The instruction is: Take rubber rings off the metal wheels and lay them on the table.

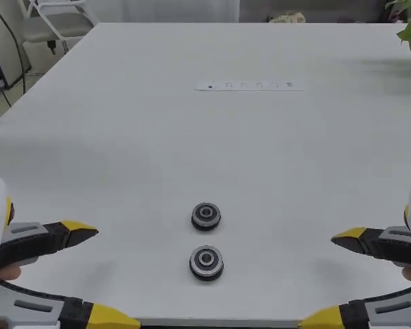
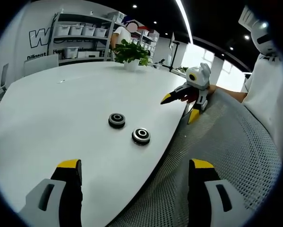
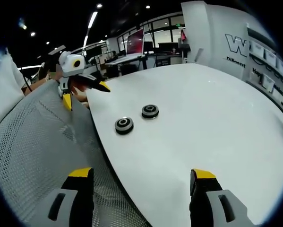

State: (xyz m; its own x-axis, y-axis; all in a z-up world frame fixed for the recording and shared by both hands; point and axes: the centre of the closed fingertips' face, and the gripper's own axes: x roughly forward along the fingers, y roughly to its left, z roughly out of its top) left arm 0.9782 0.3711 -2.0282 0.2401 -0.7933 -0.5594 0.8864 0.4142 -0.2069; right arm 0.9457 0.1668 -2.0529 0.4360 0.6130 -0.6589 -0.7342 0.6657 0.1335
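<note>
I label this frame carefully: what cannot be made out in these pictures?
Head view: marks on the white strip, too small to read.
Head view: left gripper and right gripper, cut off by the picture's edges.
Every view: near wheel and far wheel, too small to tell rubber from metal.

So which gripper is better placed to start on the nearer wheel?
Left, marginally. The left gripper and right gripper both sit open, flanking the nearer wheel; the left's tips look slightly closer in the head view.
</note>
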